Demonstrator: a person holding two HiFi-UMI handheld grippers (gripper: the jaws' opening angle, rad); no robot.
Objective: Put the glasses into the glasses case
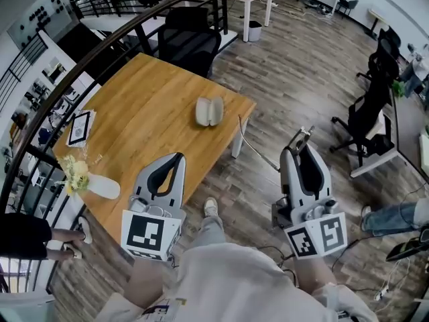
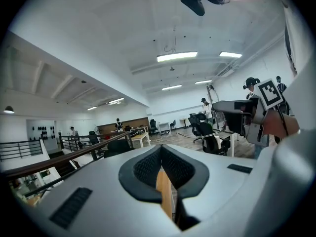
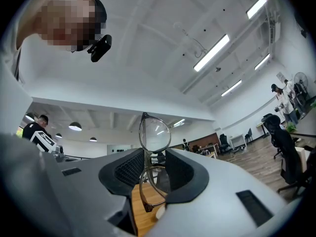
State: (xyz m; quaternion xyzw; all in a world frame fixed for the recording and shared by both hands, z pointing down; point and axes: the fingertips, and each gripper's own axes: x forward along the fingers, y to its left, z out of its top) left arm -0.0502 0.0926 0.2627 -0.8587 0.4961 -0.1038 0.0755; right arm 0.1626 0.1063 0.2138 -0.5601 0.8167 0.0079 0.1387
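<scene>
R gripper [image 3: 154, 168] is gripping glasses [image 3: 154, 136]; L gripper [image 2: 161, 153] is staying... no, sitting pinched shut, empty.
Case [image 1: 210, 111], seemingly open, is lying on table's [image 1: 147, 106] far right, well apart from both.

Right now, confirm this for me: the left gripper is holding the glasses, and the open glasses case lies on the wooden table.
Not quite. The glasses are clamped in the right gripper, not the left, as the right gripper view shows. The left gripper has nothing between its jaws. The rest stands: the open glasses case lies on the wooden table.
</scene>
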